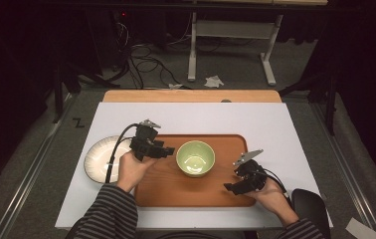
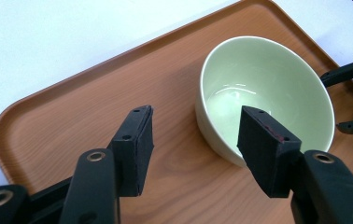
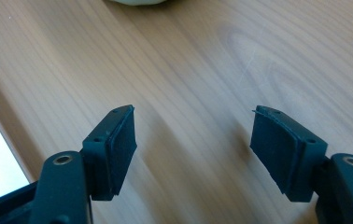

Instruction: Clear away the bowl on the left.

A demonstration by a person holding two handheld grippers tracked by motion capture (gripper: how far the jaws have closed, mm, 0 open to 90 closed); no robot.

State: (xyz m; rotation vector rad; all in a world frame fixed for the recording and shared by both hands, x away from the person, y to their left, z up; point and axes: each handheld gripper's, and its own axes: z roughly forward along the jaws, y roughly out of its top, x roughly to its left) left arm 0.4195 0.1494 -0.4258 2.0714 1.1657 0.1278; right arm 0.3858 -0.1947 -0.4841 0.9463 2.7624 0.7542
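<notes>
1. Sitting near the middle of the high view, a pale green bowl [image 1: 195,158] rests upright on a wooden tray [image 1: 166,191], which lies on a white table top [image 1: 275,124].
2. The left gripper [image 1: 168,151] shows just left of the bowl in the high view, held in the person's left hand [image 1: 131,171]; its tips point toward the bowl's left side, close to the rim.
3. In the left gripper view the jaws stand apart with nothing pressed between them — the bowl [image 2: 263,93] lies in the upper right of that frame, and the right-hand jaw overlaps its near rim in the picture, though I cannot tell whether it touches.
4. The bowl looks empty and glossy inside, with a light reflection at its bottom.
5. The right gripper [image 1: 230,187] sits in the lower right of the high view, below and right of the bowl and apart from it, held in the right hand [image 1: 273,196] over the tray.
6. In the right gripper view its jaws are spread wide over bare wood grain [image 3: 188,70] — nothing sits between them; a sliver of the bowl [image 3: 137,2] peeks in at the top edge.
7. A white plate [image 1: 99,158] lies on the table at the left of the high view, just beside the tray's left edge and partly behind the left gripper's cable.
8. The other gripper's tips [image 2: 347,74] show at the right edge of the left gripper view, beyond the bowl.
</notes>
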